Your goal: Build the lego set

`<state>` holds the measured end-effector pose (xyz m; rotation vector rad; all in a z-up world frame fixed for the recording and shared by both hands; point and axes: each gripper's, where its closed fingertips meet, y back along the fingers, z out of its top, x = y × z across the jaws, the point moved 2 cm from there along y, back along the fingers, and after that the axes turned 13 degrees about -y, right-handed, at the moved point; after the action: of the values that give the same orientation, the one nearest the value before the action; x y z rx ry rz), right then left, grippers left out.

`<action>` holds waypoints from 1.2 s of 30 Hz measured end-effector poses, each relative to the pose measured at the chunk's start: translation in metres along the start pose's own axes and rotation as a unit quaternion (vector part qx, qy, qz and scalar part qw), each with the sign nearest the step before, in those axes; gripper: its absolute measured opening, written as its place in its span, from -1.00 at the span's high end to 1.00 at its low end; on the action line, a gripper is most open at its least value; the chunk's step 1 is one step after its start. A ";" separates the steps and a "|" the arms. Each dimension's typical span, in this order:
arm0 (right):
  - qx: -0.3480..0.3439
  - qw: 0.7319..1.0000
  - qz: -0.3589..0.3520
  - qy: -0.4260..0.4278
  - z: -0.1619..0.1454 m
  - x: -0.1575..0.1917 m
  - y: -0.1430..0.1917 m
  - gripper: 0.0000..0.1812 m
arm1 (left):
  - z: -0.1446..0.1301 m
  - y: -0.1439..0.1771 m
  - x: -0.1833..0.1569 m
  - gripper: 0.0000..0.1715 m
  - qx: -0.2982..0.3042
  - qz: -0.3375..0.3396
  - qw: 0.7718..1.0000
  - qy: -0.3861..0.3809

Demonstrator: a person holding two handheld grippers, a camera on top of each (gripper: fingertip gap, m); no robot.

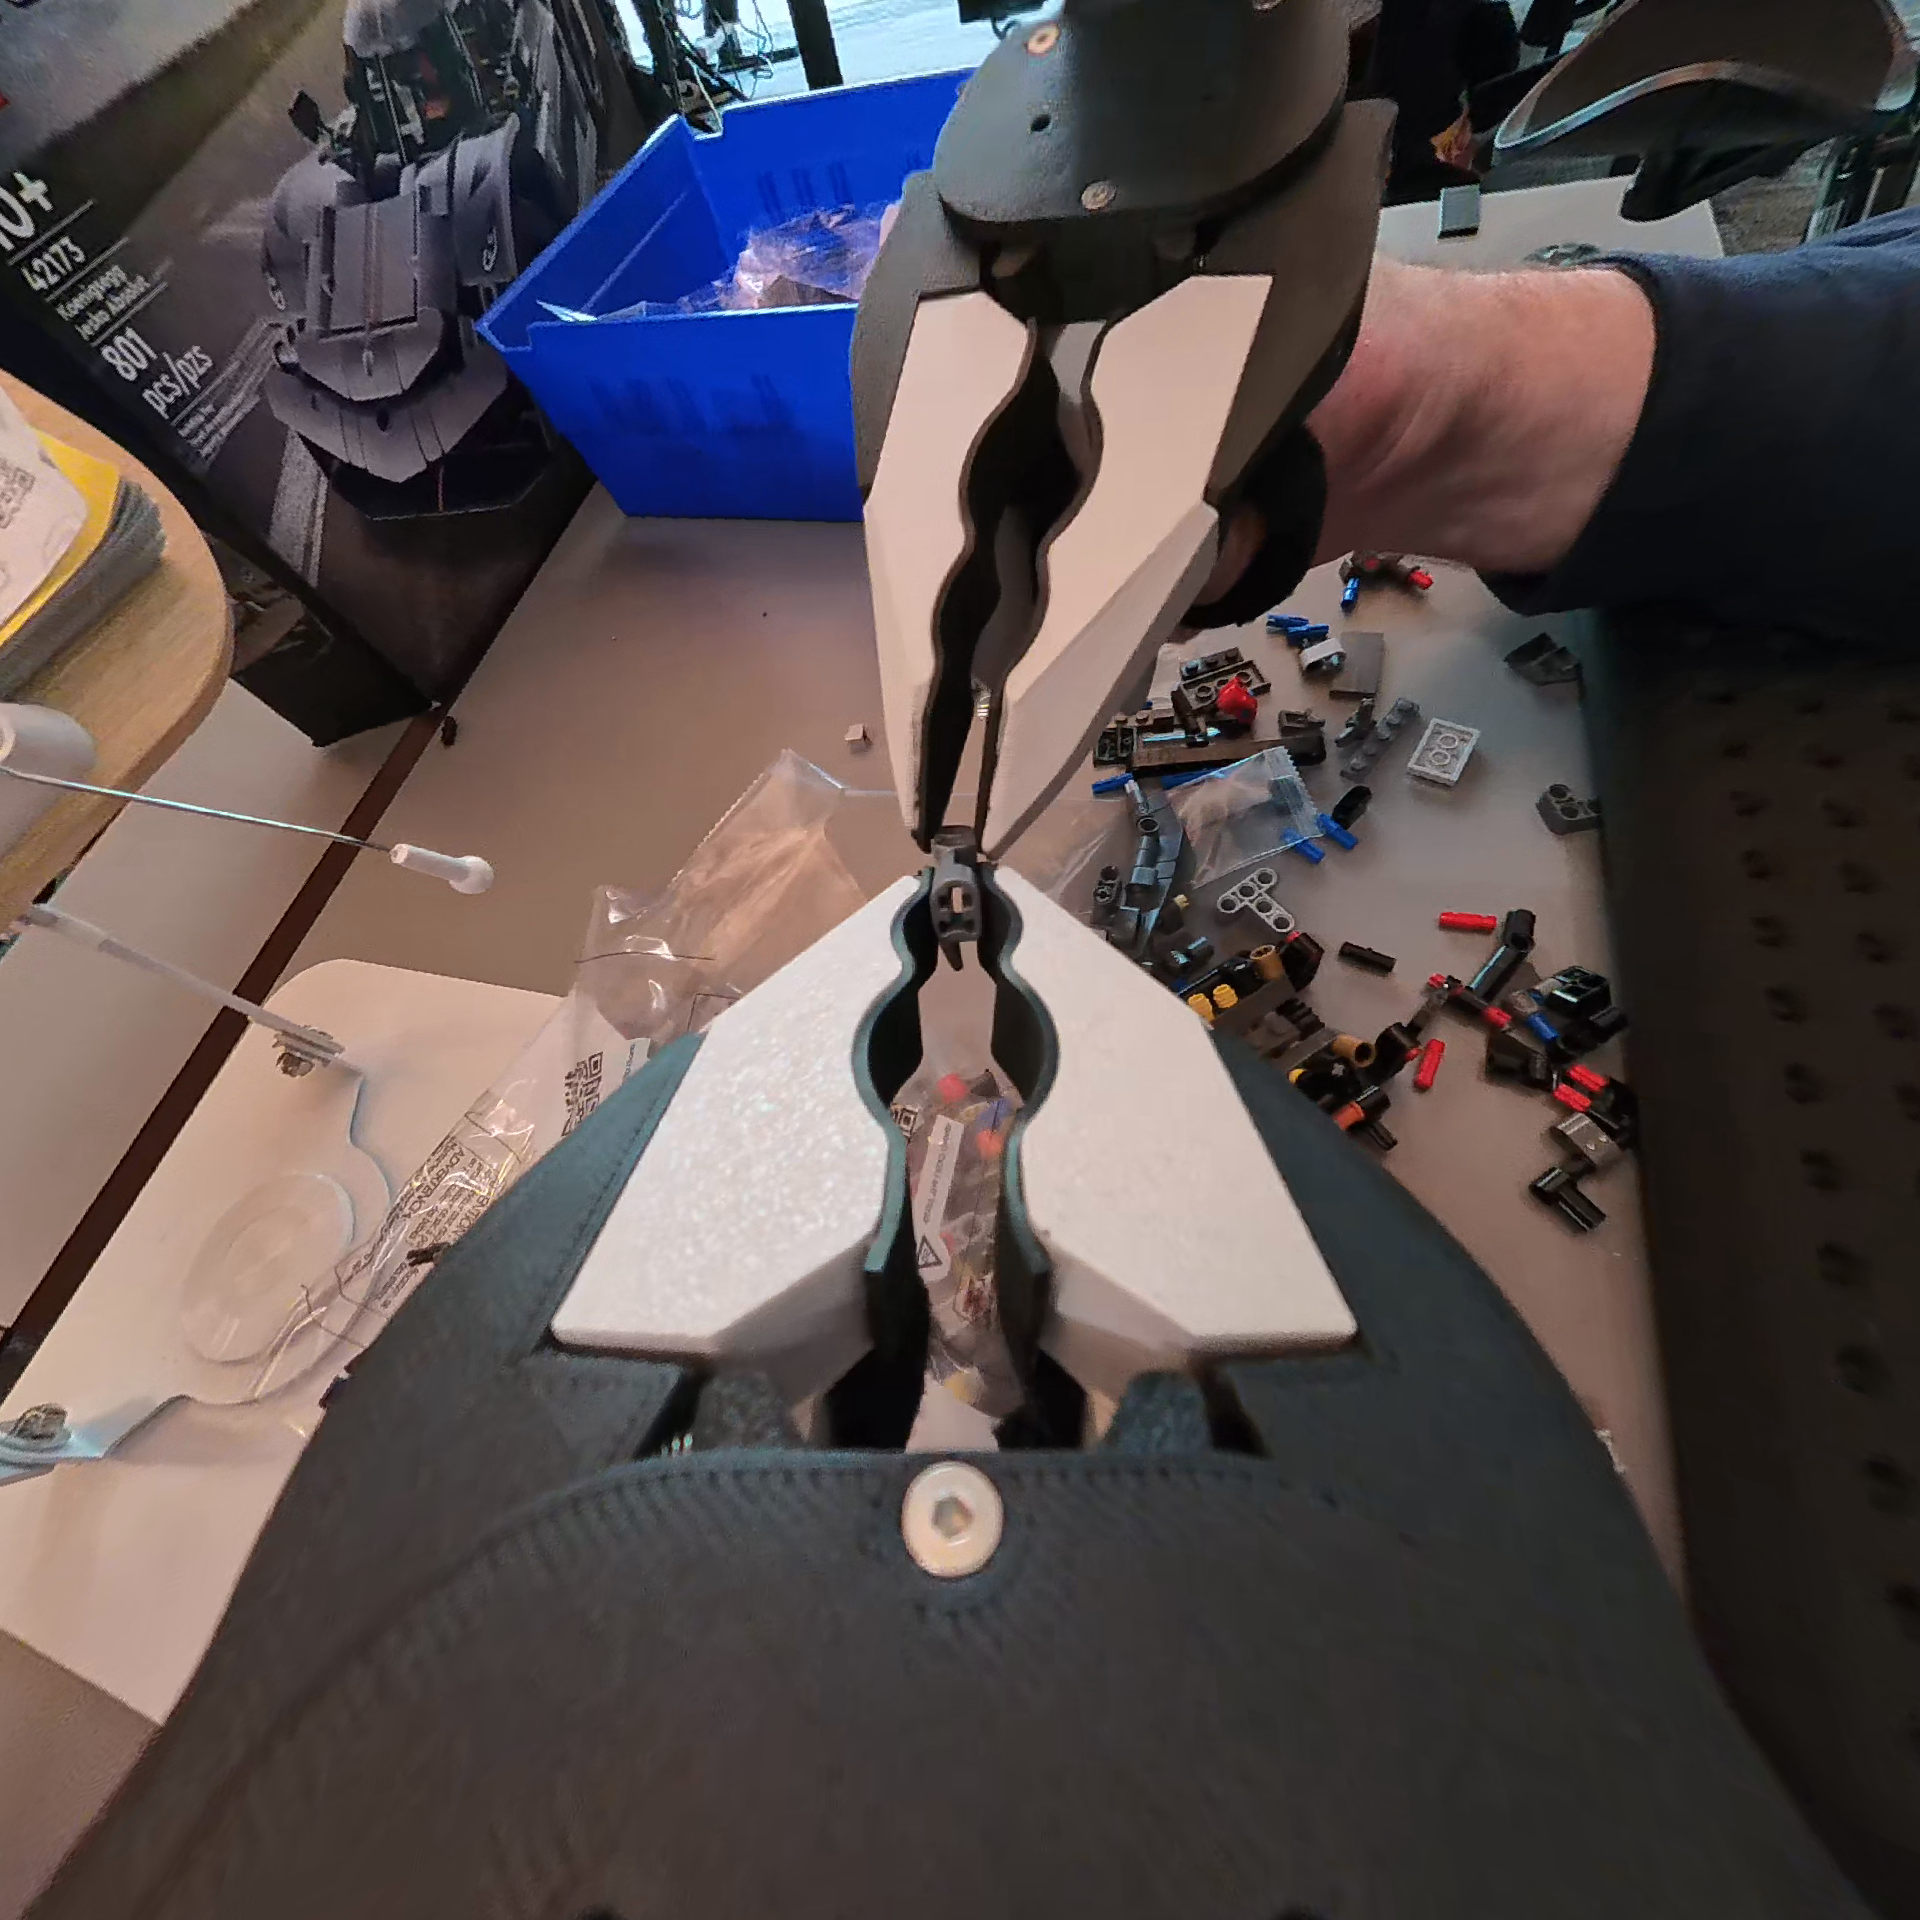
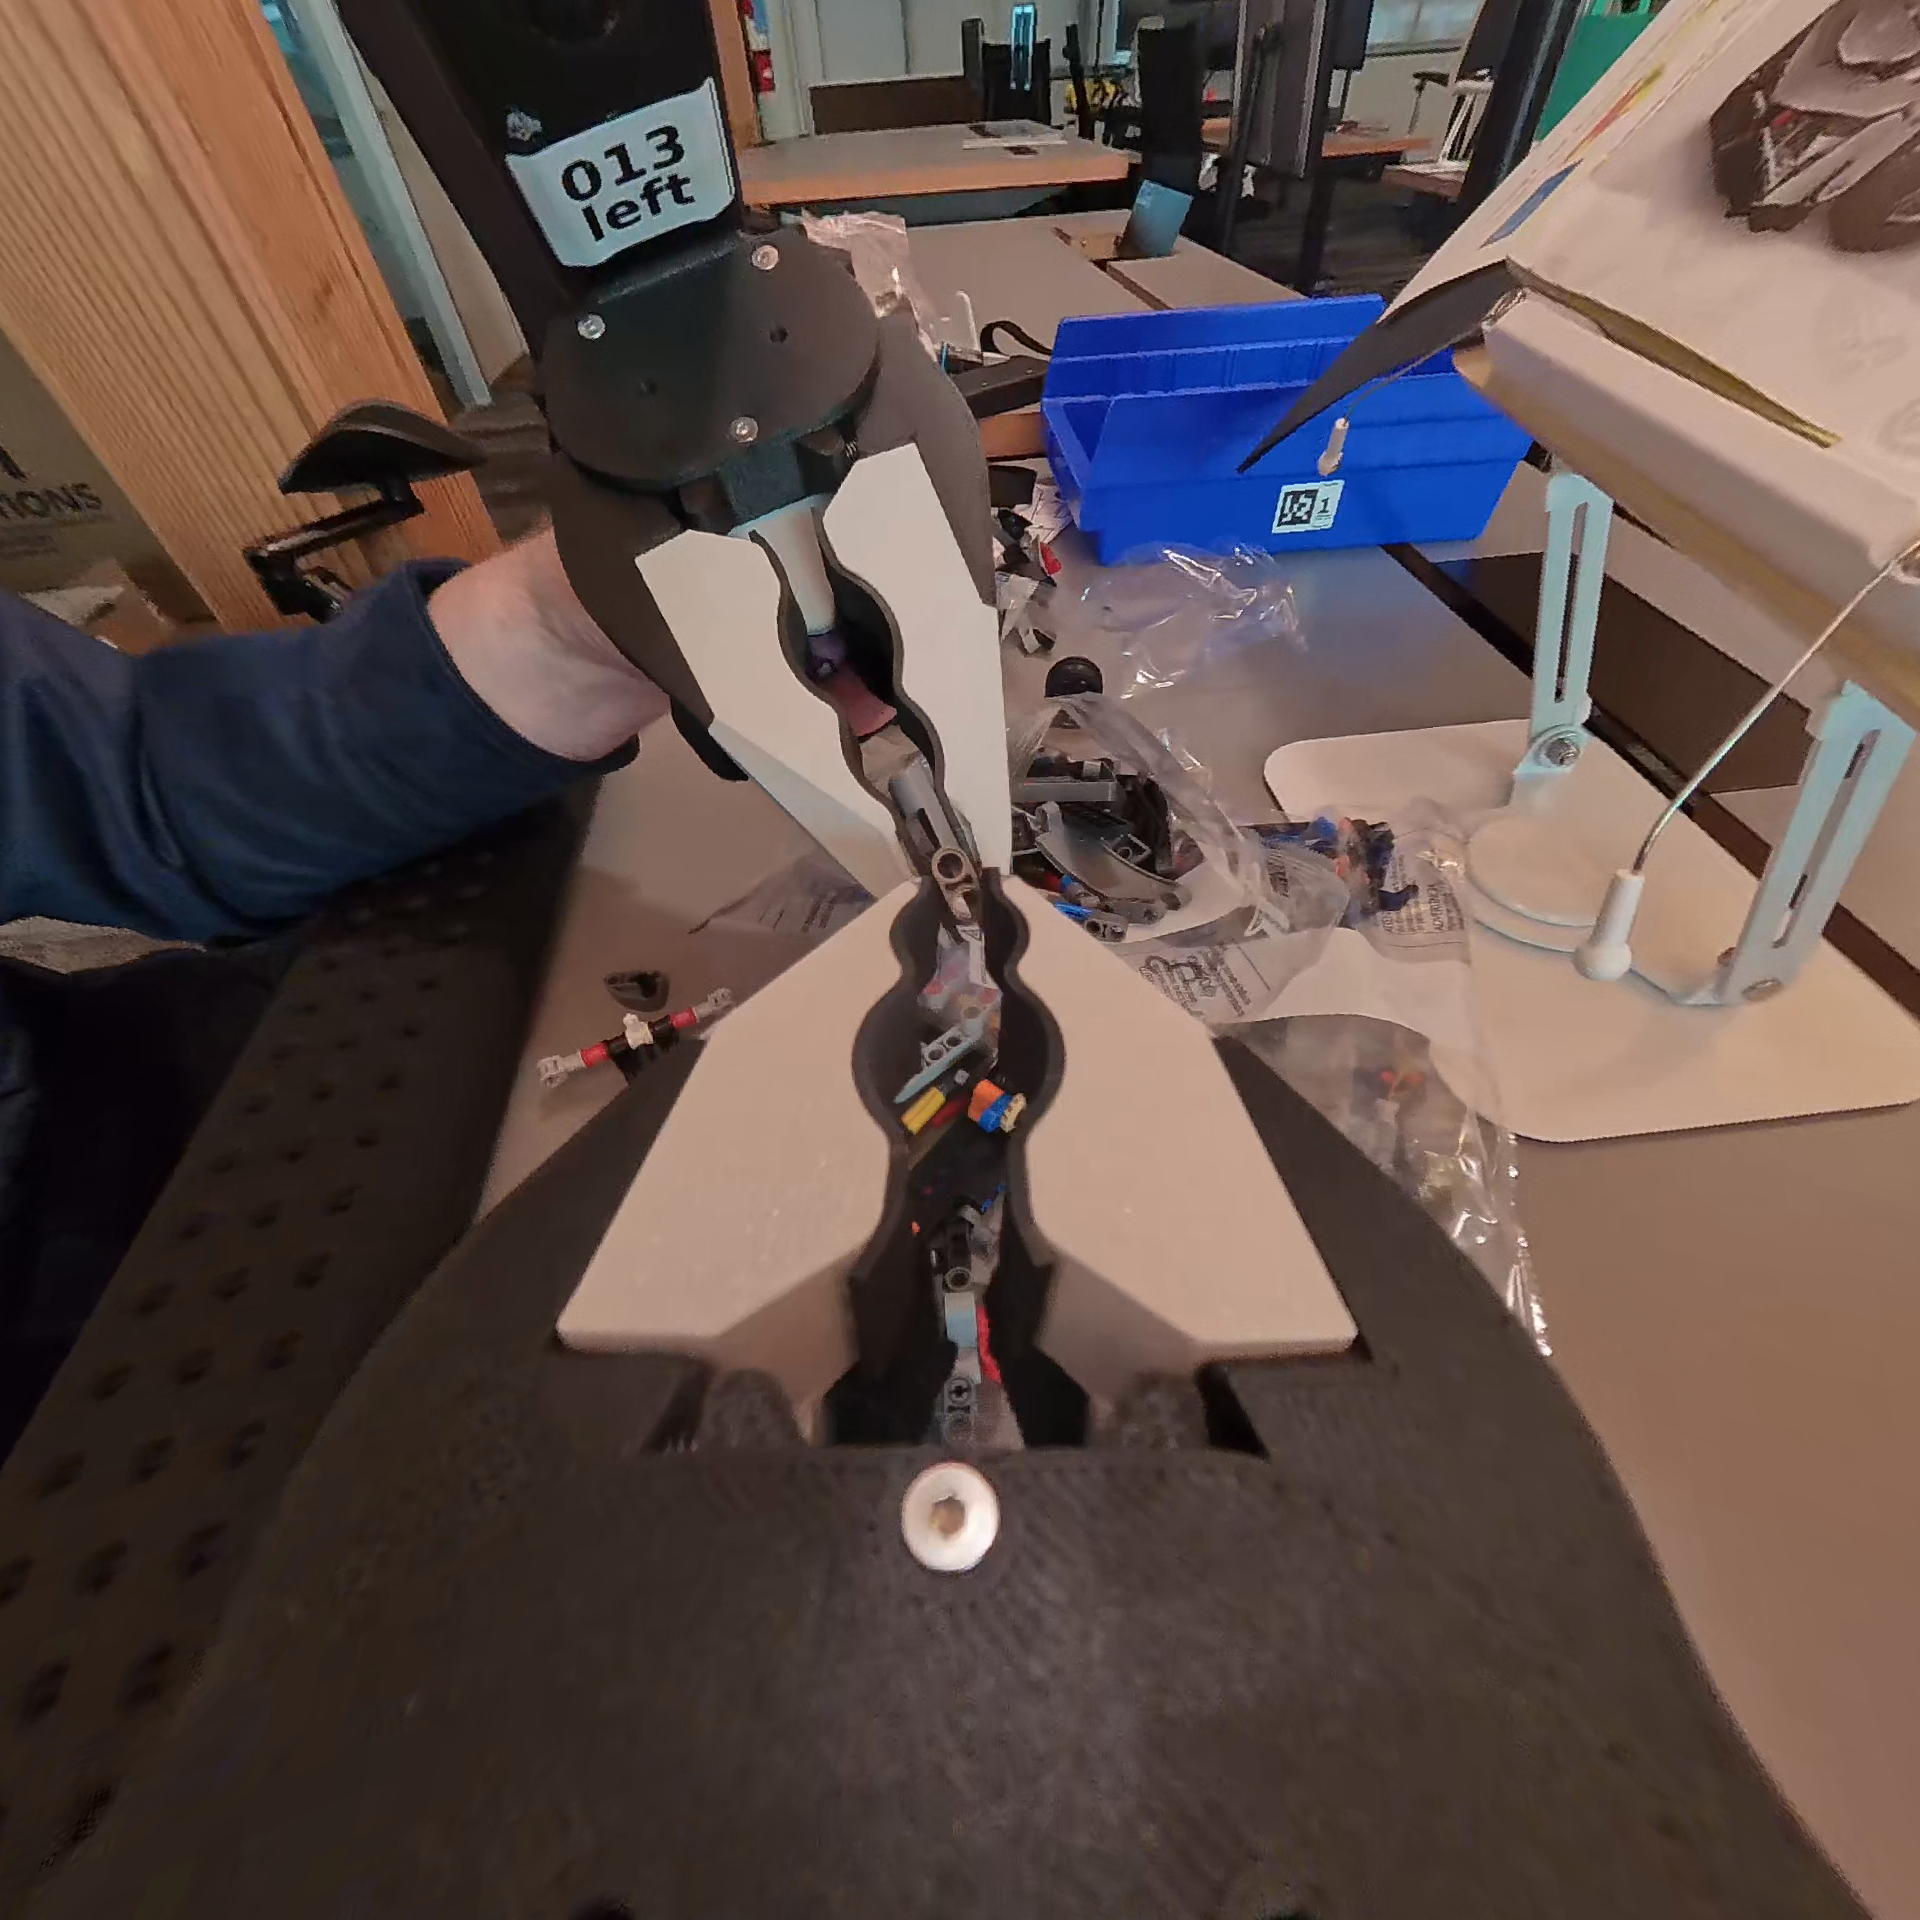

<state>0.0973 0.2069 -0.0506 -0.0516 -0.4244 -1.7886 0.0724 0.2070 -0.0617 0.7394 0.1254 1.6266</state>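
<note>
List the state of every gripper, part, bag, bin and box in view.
left gripper: shut on dark grey connector.
right gripper: shut on the same connector, tip to tip.
loose Lego pieces: scattered on the table.
plastic bags: opened, crumpled.
blue bin: open-topped, bags inside.
set box: upright.

I count two grippers, my left gripper (image 1: 954, 894) and my right gripper (image 2: 961, 894), each with two white fingers (image 1: 769, 1143), and one small dark grey piece (image 1: 954, 899) between the two sets of tips. One blue bin (image 1: 717, 343) sits on the table (image 1: 644, 644), and one lego box (image 1: 260, 343) stands beside it. One white stand (image 2: 1558, 935) carries one open booklet (image 2: 1714, 312). Loose red pins (image 1: 1467, 921) on the tabletop: I make out about five, though some are half hidden. Clear plastic bags (image 1: 727, 883) lie crumpled in a heap, several of them; I cannot count them exactly. One little axle assembly (image 2: 636, 1034) lies alone.
</note>
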 end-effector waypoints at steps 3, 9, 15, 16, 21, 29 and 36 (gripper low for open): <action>0.007 1.000 -0.001 0.000 -0.001 0.001 0.001 0.95 | 0.001 0.000 -0.001 0.95 -0.005 -0.004 1.000 0.002; 0.004 1.000 -0.006 -0.008 0.000 -0.002 0.004 0.96 | 0.000 0.003 0.003 0.94 -0.003 0.014 1.000 -0.008; -0.010 1.000 -0.018 0.010 0.003 0.000 0.006 0.95 | 0.005 0.005 0.003 0.97 -0.023 0.013 1.000 -0.001; -0.010 1.000 -0.016 0.011 0.003 0.001 0.006 0.92 | 0.006 0.005 0.002 0.96 -0.027 0.008 1.000 0.002; 0.013 0.999 -0.024 0.017 -0.002 0.001 0.002 0.94 | 0.002 0.001 0.000 0.96 -0.021 -0.001 1.000 0.007; 0.022 0.999 -0.041 0.017 -0.004 -0.004 0.009 0.96 | 0.003 0.010 0.007 0.85 -0.024 0.022 0.999 -0.001; 0.058 0.996 -0.061 0.037 -0.014 -0.006 0.004 0.96 | -0.001 0.004 0.003 0.92 -0.003 0.019 1.000 -0.014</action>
<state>0.1047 0.2070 -0.0638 0.1248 -0.4857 -1.8765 0.0690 0.2094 -0.0593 0.7644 0.0856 1.6519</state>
